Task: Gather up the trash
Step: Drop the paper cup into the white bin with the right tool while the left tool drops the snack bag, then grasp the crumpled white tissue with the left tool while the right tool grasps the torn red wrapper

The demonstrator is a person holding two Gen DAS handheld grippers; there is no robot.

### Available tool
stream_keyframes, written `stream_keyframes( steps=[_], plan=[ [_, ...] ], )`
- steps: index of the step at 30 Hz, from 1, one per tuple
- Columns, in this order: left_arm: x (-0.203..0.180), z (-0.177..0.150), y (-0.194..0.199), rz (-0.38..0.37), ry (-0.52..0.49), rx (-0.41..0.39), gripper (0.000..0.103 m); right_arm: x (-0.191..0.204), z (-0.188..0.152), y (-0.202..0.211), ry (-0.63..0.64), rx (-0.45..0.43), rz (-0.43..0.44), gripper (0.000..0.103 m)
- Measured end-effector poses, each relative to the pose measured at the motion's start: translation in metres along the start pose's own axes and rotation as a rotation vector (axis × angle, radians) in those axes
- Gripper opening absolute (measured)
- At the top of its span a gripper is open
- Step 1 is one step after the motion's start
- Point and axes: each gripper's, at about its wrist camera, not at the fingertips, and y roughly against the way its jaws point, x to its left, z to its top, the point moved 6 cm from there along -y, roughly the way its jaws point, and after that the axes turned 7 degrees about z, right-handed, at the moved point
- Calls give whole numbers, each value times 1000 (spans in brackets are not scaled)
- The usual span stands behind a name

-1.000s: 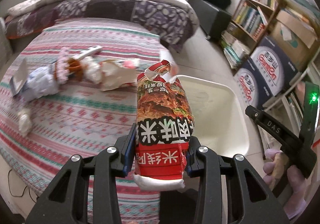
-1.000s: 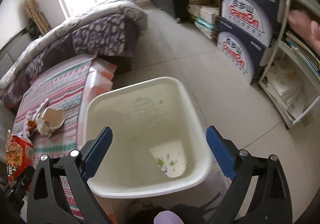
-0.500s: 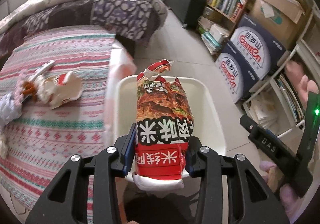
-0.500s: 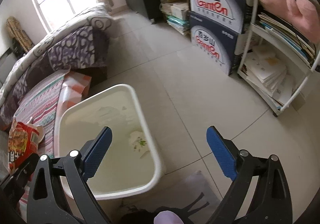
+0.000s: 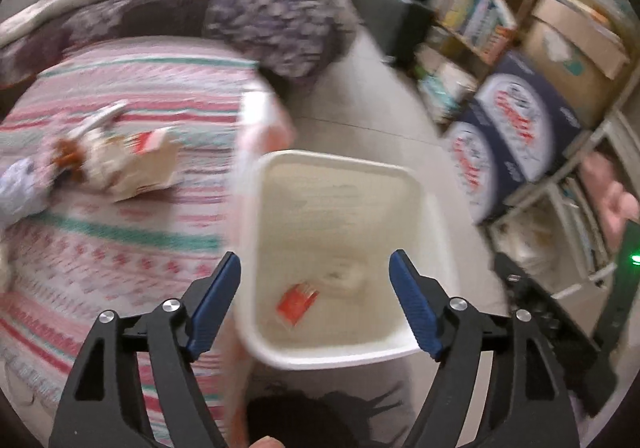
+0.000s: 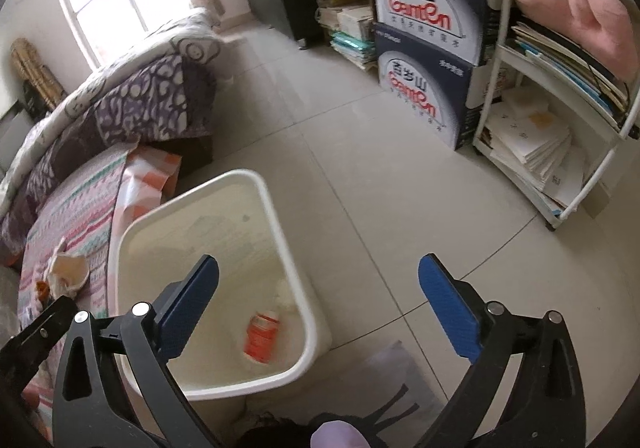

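Bed: crumpled wrappers remain on the striped cover, uncollected.
White bin, on the floor beside the bed: now holds the red noodle packet, which a moment ago sat clamped in the left gripper.
Left gripper: jaws opening, nothing between them.
Right gripper: spread wide, empty.
Judgement: one item binned; more to fetch.
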Motion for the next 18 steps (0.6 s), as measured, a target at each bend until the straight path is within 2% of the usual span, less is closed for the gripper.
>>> stream_keyframes(
  steps=[5, 10, 14, 18],
  plan=[
    [87, -12, -10, 212, 135, 17, 79, 31, -20, -11, 60, 61, 28, 96],
    [172, -30, -6, 378, 254, 15, 79, 63, -38, -17, 133, 106, 53, 96],
    [225, -39, 3, 484, 315, -2, 81, 84, -48, -19, 177, 131, 71, 96],
    [263, -44, 5, 537, 372, -3, 81, 102, -53, -19, 221, 142, 77, 96]
  ],
)
